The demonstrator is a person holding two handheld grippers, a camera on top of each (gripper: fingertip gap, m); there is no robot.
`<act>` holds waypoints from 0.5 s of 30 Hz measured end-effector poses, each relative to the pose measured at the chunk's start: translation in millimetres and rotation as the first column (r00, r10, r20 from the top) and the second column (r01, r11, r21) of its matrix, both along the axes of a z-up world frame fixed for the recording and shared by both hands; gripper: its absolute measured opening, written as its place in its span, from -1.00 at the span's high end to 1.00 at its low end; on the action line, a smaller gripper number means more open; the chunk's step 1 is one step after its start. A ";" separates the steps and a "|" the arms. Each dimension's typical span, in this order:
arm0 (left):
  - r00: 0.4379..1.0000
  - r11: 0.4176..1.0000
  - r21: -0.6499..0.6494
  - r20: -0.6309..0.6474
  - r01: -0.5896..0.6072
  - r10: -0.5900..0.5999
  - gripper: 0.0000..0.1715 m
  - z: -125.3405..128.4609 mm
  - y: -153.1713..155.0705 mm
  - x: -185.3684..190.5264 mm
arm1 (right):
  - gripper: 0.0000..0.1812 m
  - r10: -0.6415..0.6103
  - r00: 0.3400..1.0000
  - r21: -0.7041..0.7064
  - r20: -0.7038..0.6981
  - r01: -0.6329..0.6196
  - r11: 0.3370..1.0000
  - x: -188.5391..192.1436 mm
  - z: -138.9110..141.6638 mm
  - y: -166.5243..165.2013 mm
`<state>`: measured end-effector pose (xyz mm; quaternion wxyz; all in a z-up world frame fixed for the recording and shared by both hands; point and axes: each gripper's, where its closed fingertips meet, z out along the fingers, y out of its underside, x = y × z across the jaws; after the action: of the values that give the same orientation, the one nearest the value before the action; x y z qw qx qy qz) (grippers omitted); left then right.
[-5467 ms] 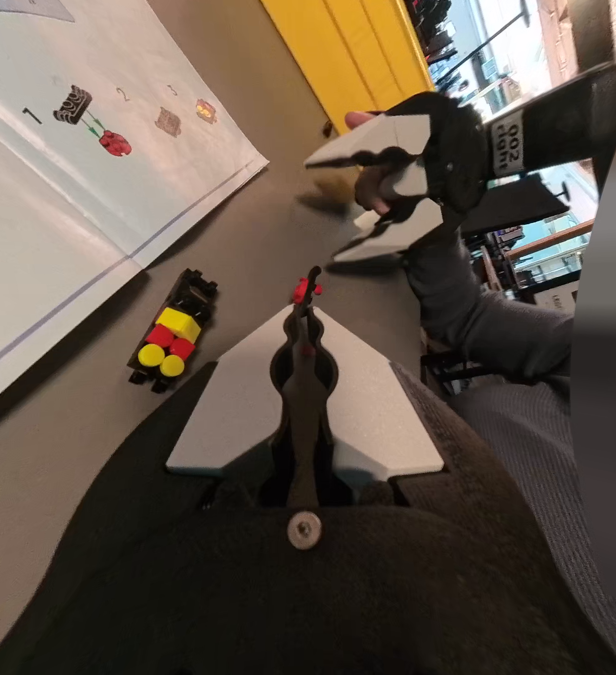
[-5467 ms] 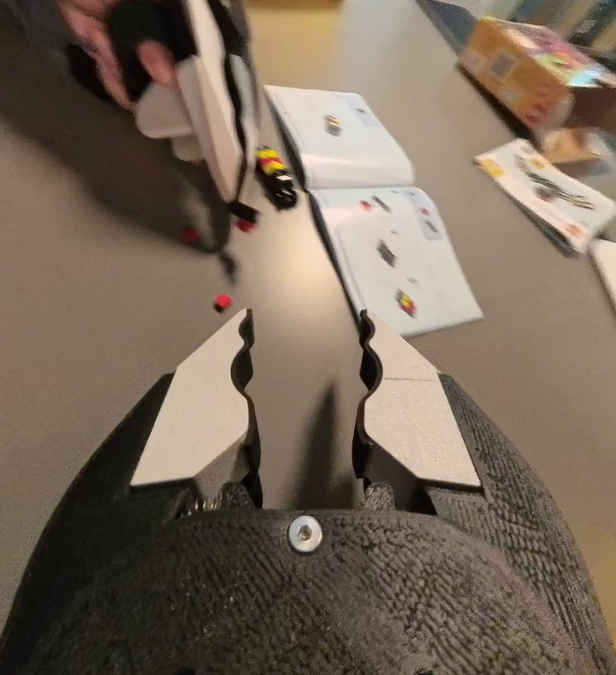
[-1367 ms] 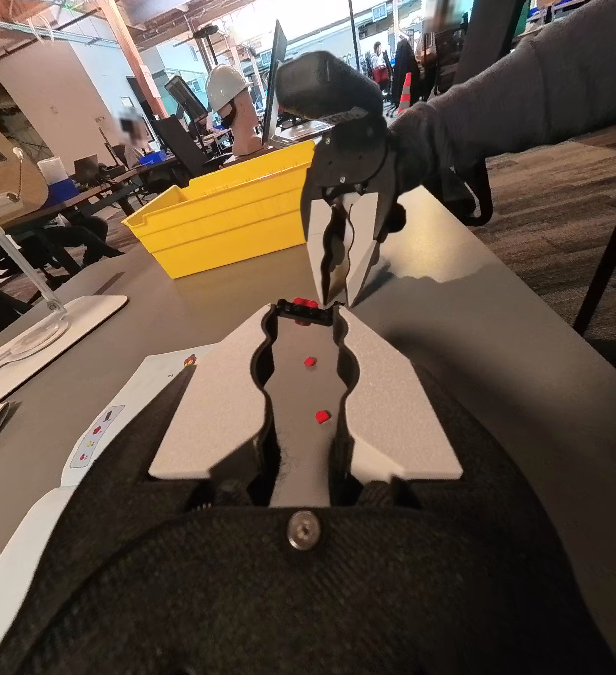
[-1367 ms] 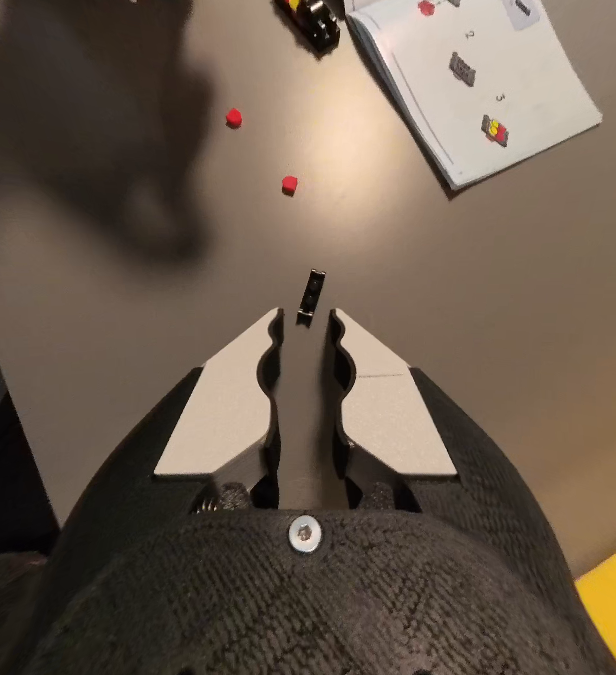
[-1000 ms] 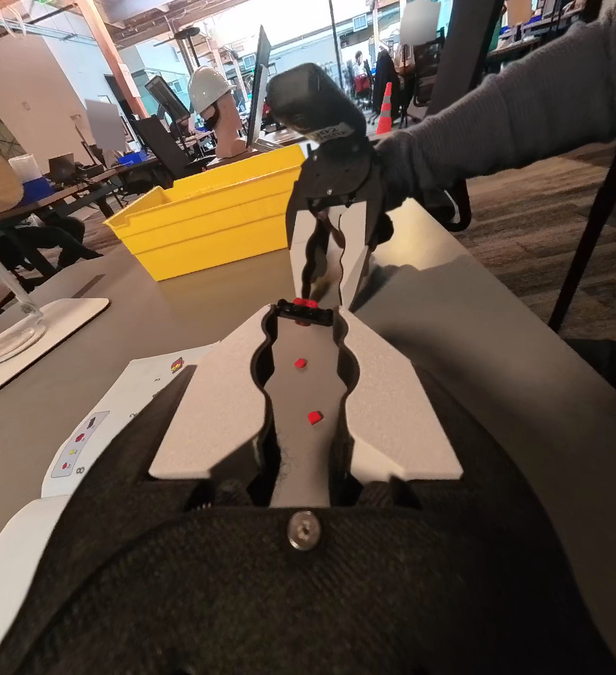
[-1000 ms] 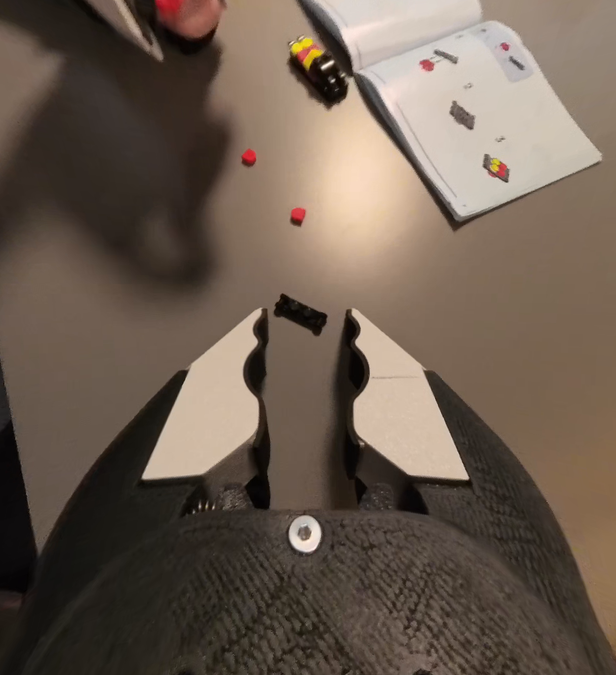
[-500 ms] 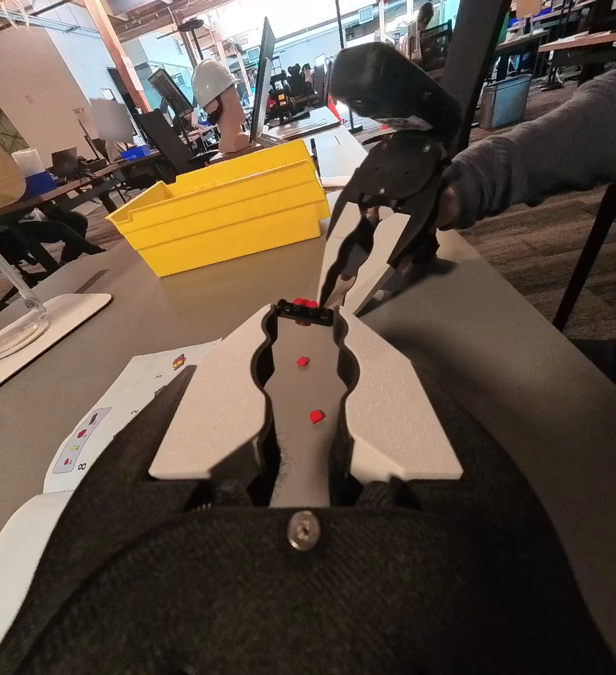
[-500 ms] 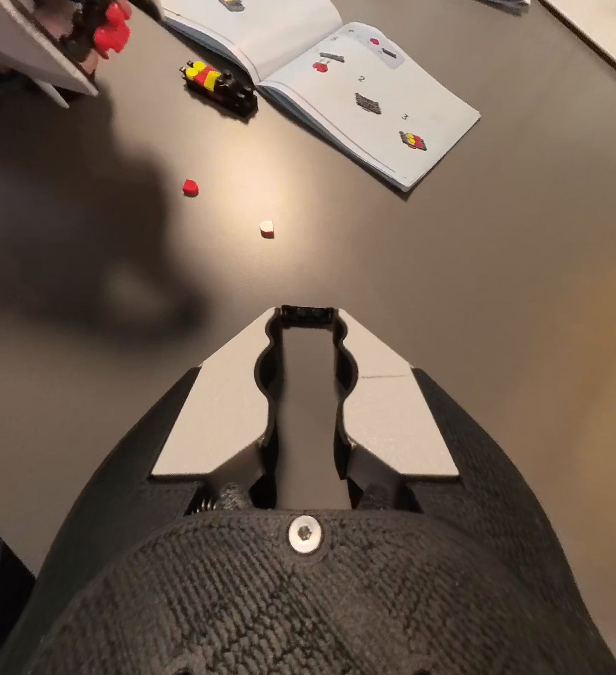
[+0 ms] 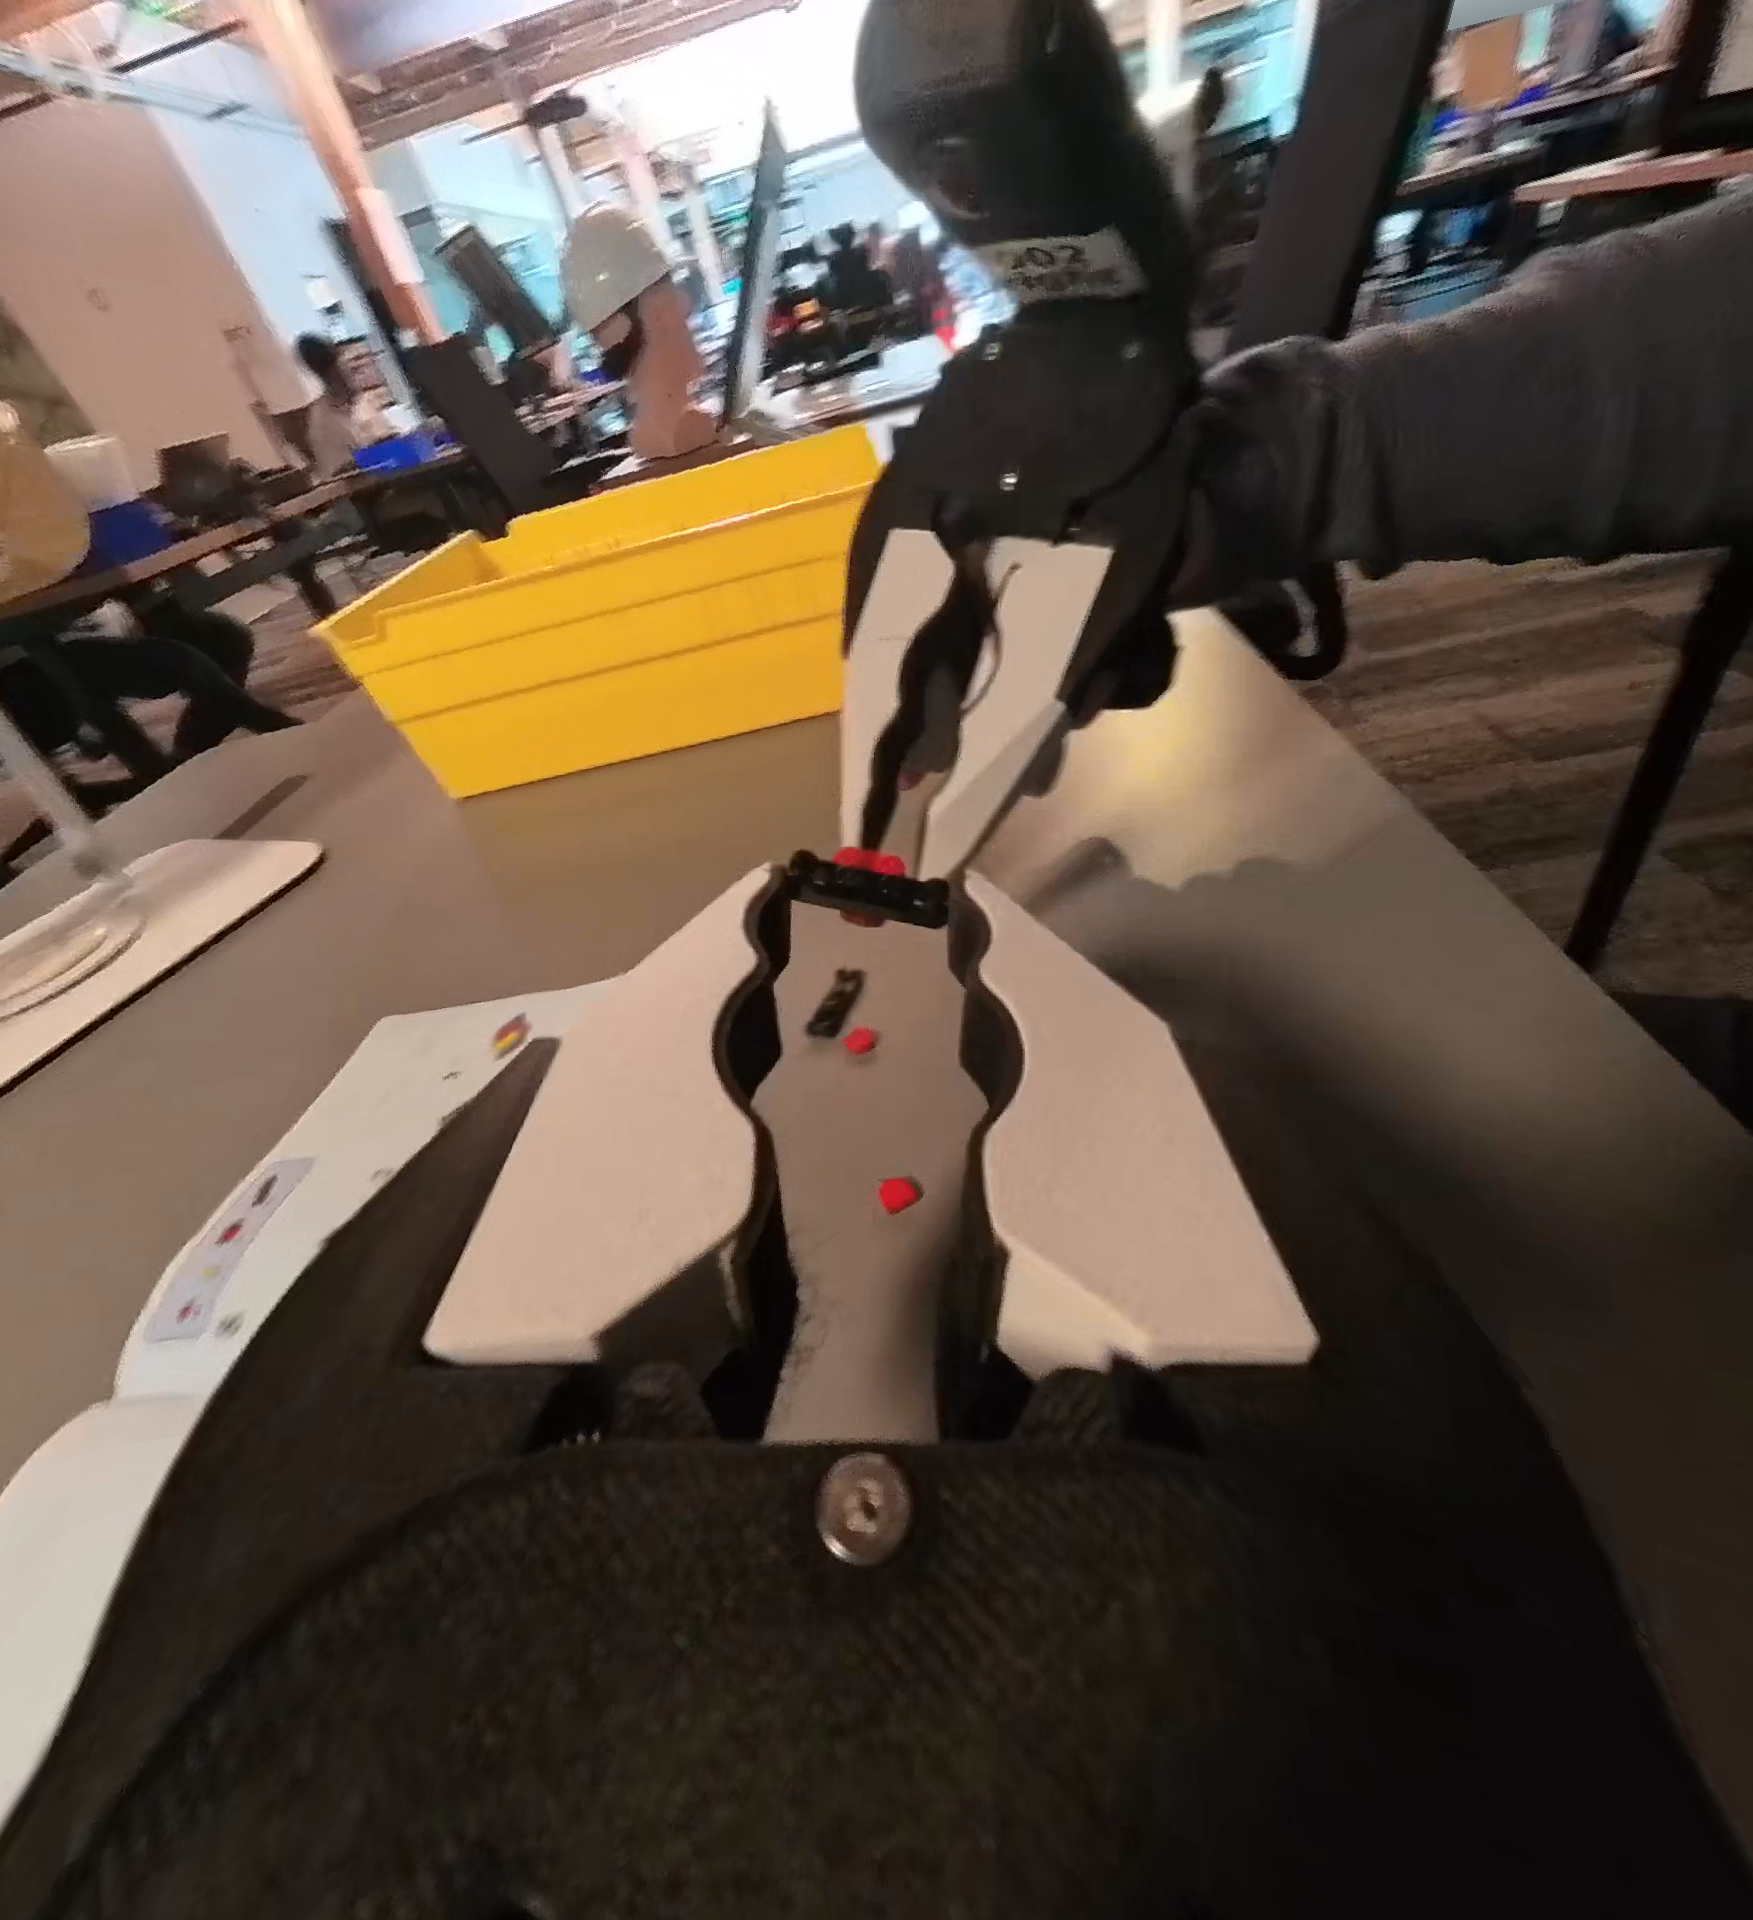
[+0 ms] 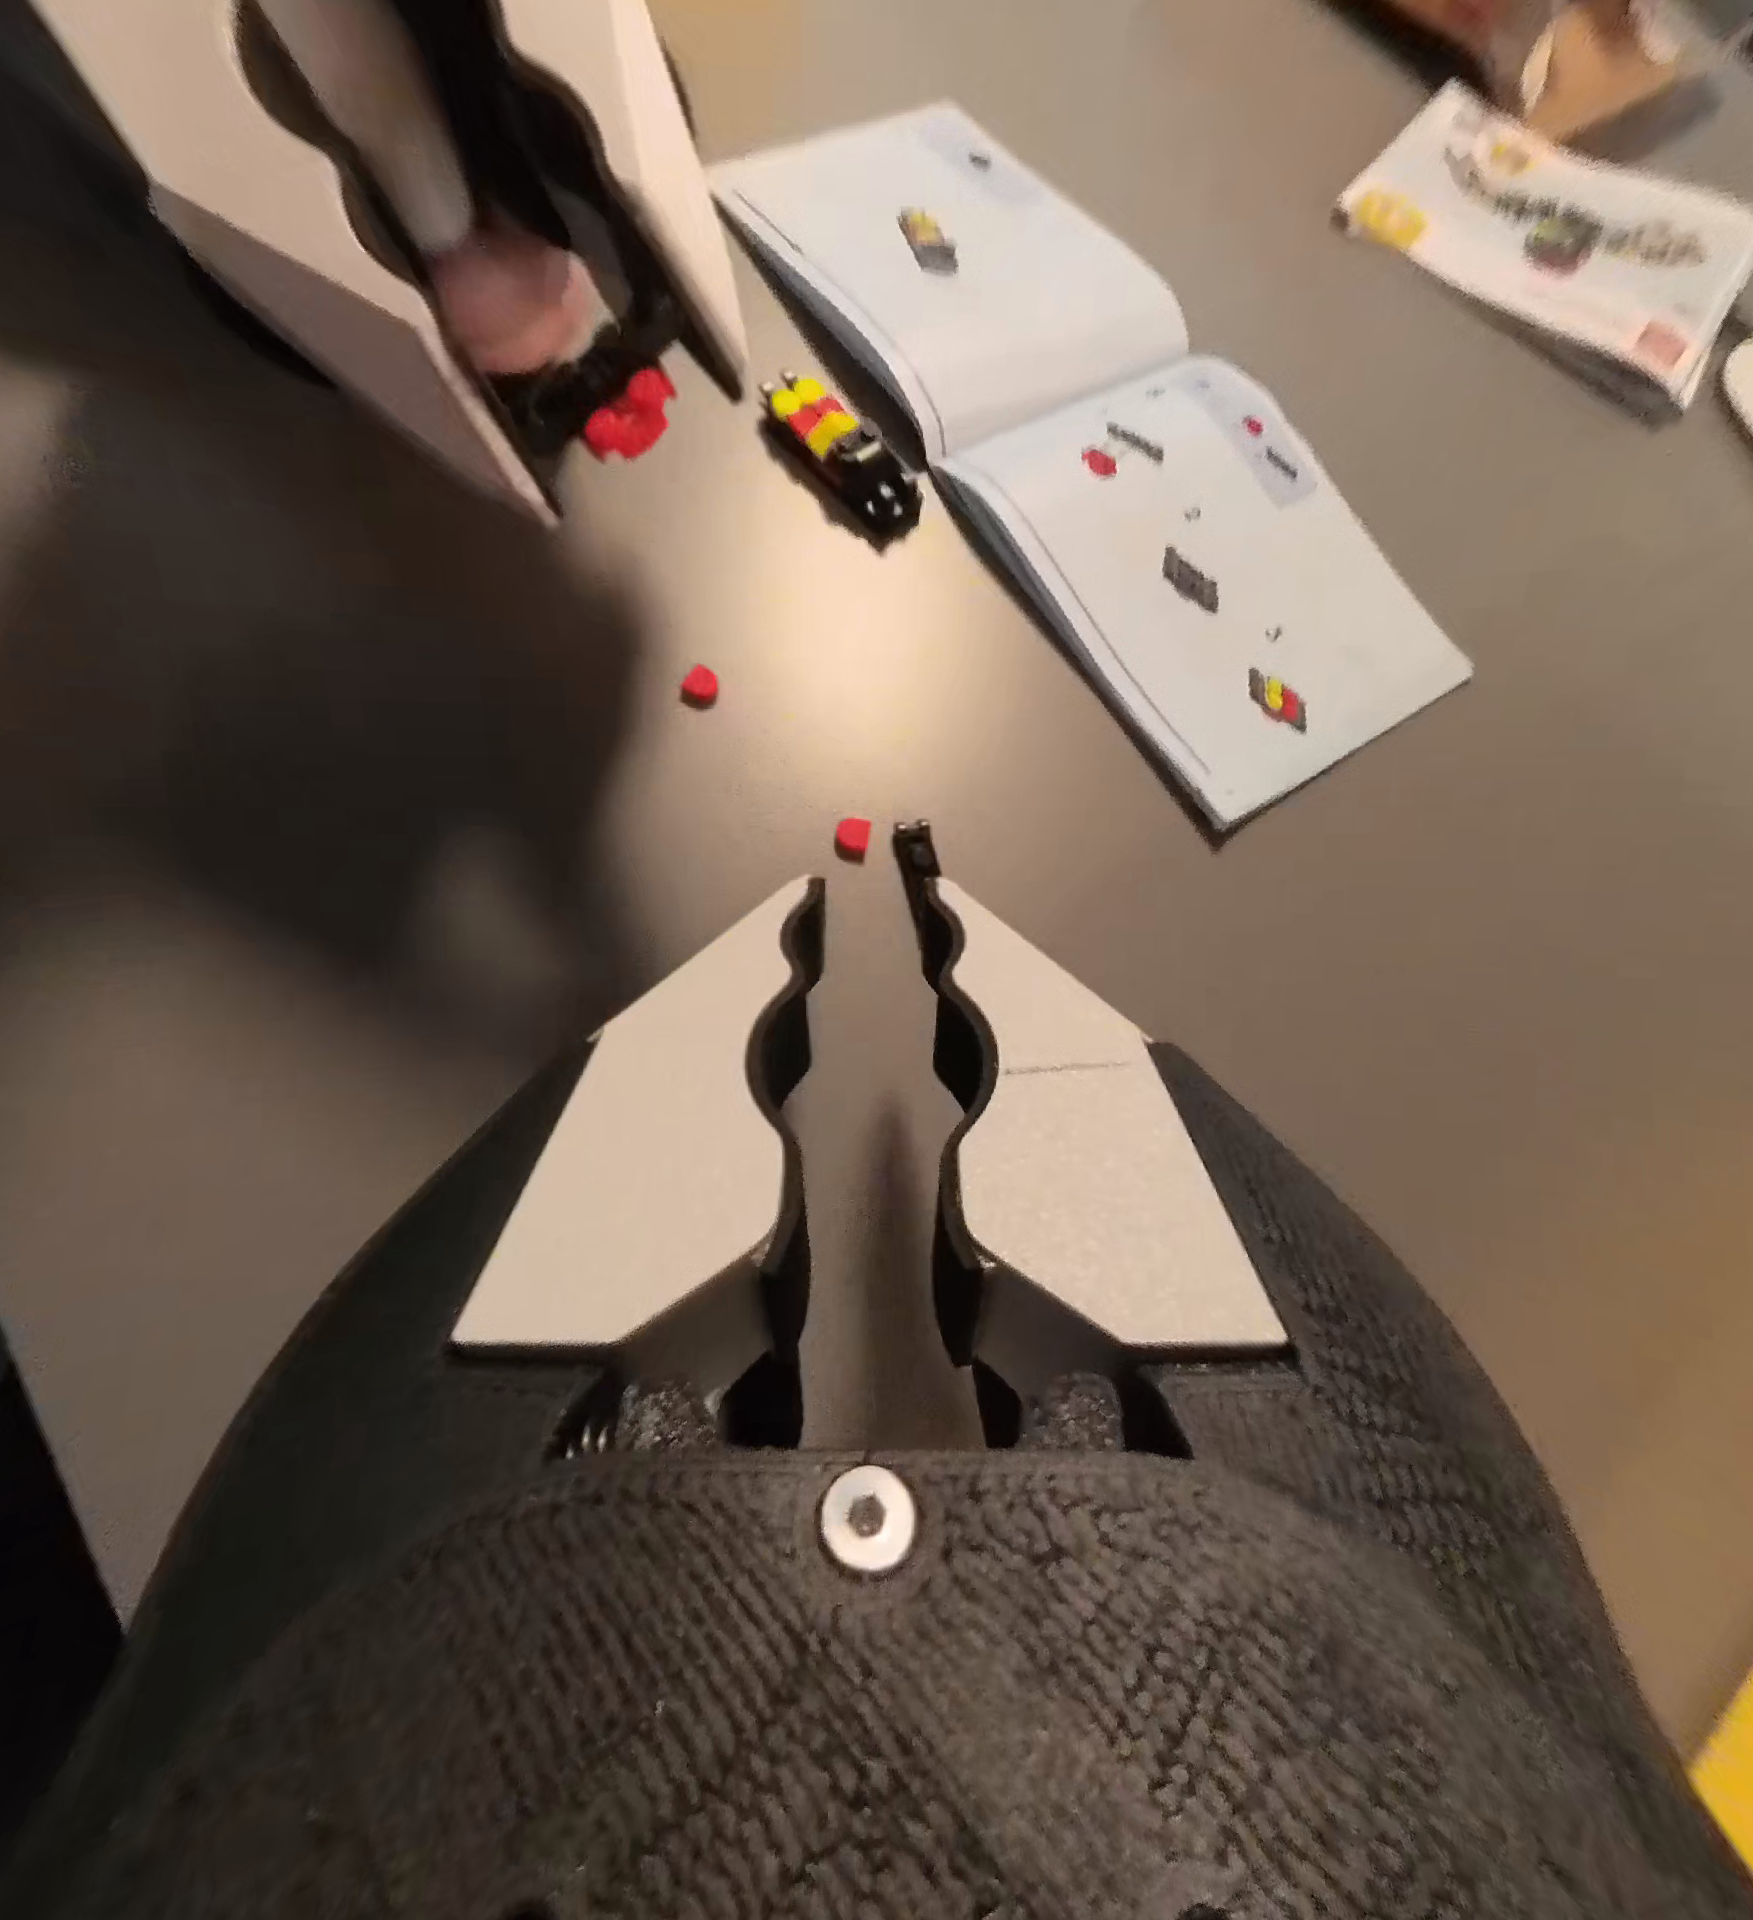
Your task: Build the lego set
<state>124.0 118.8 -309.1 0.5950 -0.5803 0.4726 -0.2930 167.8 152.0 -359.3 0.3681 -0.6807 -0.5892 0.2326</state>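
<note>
My left gripper is shut on a black plate with a red piece on it, held above the table. It also shows in the right wrist view, upper left. My right gripper is open, tips low over the table; in the left wrist view it hangs just behind the held plate. A small black plate lies at its right fingertip, beside a loose red piece. Another red piece lies farther off. A partly built black, yellow and red model lies by the booklet.
An open instruction booklet lies right of the model, a second booklet at the far right. A yellow bin stands at the table's far side. A white stand base sits at the left. The left gripper's tips are roughly 8 centimeters from the right gripper's.
My right gripper was shut on the small black plate half a second ago; its jaws have parted and the plate now lies on the table. The left gripper keeps its hold.
</note>
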 end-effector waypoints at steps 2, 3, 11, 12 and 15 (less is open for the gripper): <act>0.995 0.995 0.003 -0.024 -0.097 0.097 0.66 -2.8 11.4 -6.4 | 0.78 -0.012 1.000 -0.027 0.014 0.012 1.000 -2.6 -8.9 1.6; 0.992 0.992 0.016 -0.034 -0.125 0.125 0.66 -3.5 14.2 -8.7 | 0.77 -0.013 0.999 -0.015 0.038 0.013 1.000 -1.9 -14.7 3.5; 0.992 0.993 0.035 -0.036 -0.117 0.118 0.66 -3.2 11.9 -8.8 | 0.78 -0.021 1.000 -0.099 -0.005 0.020 0.995 -5.9 -31.6 16.9; 0.992 0.992 0.036 -0.033 -0.119 0.121 0.66 -2.7 12.0 -9.2 | 0.78 -0.017 1.000 -0.087 -0.002 0.017 0.996 -5.9 -31.0 18.0; 0.992 0.992 0.036 -0.032 -0.118 0.119 0.66 -2.6 11.8 -9.1 | 0.77 0.028 1.000 -0.042 -0.013 -0.029 0.999 -6.5 -23.4 17.4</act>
<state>114.8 130.6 -311.7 0.6131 -0.6021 0.4523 -0.2389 161.2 169.4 -382.7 0.3540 -0.6783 -0.5914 0.2545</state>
